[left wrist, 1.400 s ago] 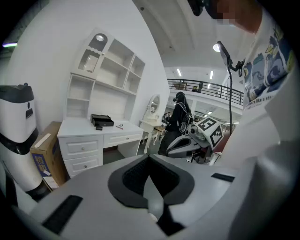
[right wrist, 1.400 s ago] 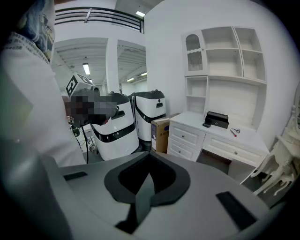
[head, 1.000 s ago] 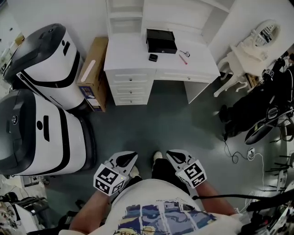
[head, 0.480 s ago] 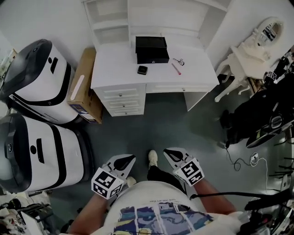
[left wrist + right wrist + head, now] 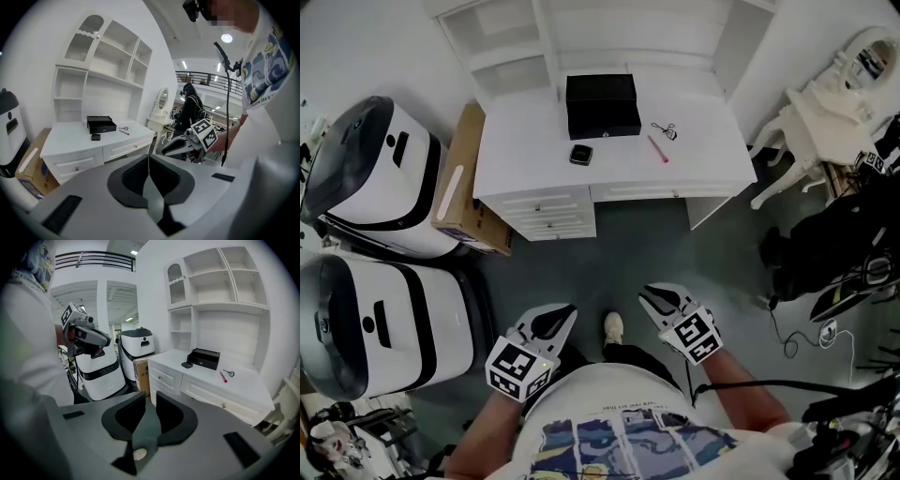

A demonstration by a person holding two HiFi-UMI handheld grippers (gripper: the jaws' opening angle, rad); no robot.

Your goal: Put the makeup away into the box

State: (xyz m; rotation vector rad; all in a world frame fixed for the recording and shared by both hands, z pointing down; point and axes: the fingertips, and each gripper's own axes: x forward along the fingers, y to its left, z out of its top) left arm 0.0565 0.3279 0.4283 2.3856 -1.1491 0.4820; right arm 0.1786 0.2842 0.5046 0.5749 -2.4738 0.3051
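A black box (image 5: 603,105) stands at the back of the white desk (image 5: 703,159). In front of it lie a small dark compact (image 5: 580,155), a pink pencil (image 5: 658,148) and an eyelash curler (image 5: 665,130). Both grippers hang over the grey floor, well short of the desk. My left gripper (image 5: 553,322) (image 5: 148,157) is shut and empty. My right gripper (image 5: 654,300) (image 5: 150,395) has its jaws opening, a narrow gap between them and nothing in it. The right gripper view shows the box (image 5: 204,358), the compact (image 5: 187,364) and the pencil (image 5: 223,377) far ahead.
Two large white-and-black machines (image 5: 375,178) (image 5: 366,328) stand to the left, with a cardboard carton (image 5: 459,192) beside the desk. A white chair (image 5: 830,122) and black gear with cables (image 5: 830,253) fill the right. Open shelves (image 5: 506,47) rise behind the desk.
The desk and its things have slid down and grown larger in the head view as the person walks toward it. Both grippers travel forward with the body.
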